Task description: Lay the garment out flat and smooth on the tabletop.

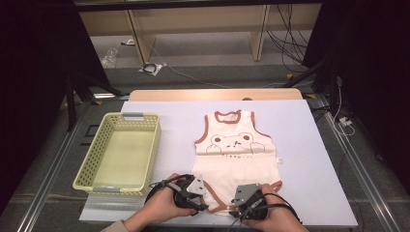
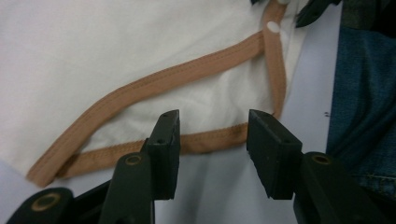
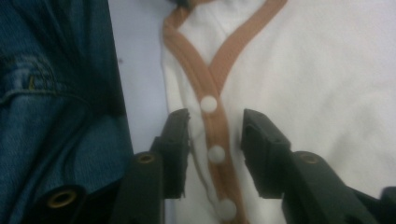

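A little cream baby bodysuit (image 1: 235, 150) with brown edges and a bear face lies flat on the counter (image 1: 300, 145), a bit right of the middle. Its neck points to the far side and its bottom end with the white snaps (image 3: 208, 103) is at the near edge.

The left hand-held gripper (image 1: 202, 203) sits at the bottom left corner of the bodysuit. In the left gripper view its jaws are spread, with the brown edge (image 2: 205, 140) between them, and the pads do not press on it. The right hand-held gripper (image 1: 235, 209) sits at the bottom right part. In the right gripper view its jaws are spread too, with the strip of snaps between them, not pinched.

A yellow basket (image 1: 145, 159) with holes in its walls stands to the left, well apart from the bodysuit.

The counter has a pale white sheet on top, with a strip of wood (image 1: 212, 94) at the far side. Behind it is a grey floor (image 1: 203, 53) with cables (image 1: 285, 34), wooden legs (image 1: 258, 34) and dark curtains (image 1: 29, 72) at both sides. Blue jeans (image 3: 51, 116) are near the grippers.
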`<action>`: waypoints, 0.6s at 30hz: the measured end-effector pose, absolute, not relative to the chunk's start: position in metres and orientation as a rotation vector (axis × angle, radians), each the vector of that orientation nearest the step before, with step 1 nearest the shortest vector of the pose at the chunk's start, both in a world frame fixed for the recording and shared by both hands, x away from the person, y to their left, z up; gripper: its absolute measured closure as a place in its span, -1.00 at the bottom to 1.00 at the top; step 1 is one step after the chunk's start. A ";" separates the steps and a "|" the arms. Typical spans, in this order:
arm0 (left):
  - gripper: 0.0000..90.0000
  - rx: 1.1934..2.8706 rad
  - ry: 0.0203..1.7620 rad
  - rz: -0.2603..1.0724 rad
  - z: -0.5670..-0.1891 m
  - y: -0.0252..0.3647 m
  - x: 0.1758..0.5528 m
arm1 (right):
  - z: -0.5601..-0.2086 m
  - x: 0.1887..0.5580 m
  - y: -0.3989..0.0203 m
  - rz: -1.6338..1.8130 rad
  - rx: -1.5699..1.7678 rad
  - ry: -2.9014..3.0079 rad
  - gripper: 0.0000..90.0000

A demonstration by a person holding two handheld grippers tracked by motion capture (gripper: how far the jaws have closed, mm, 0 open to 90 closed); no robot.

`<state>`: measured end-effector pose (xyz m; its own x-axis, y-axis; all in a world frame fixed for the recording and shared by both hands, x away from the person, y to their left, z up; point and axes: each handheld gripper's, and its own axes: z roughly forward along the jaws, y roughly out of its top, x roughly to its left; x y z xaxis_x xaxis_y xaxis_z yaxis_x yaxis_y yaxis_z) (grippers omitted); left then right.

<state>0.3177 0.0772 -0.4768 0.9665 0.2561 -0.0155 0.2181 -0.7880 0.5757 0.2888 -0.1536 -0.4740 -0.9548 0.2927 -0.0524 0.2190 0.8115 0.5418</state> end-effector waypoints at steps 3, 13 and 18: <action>0.34 2.503 0.355 0.077 -0.477 0.075 0.321 | -0.475 0.292 -0.151 0.858 0.463 2.900 0.74; 0.96 2.508 0.403 0.111 -0.475 0.072 0.317 | -0.473 0.293 -0.151 0.879 0.527 2.906 0.94; 0.97 2.517 0.408 0.086 -0.473 0.077 0.314 | -0.471 0.290 -0.151 0.892 0.500 2.916 0.97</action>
<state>0.3142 0.0774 -0.4725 0.9510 0.3079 -0.0281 0.2703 -0.7837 0.5593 0.2901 -0.1505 -0.4711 -0.9464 0.3200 0.0445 0.2902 0.7813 0.5527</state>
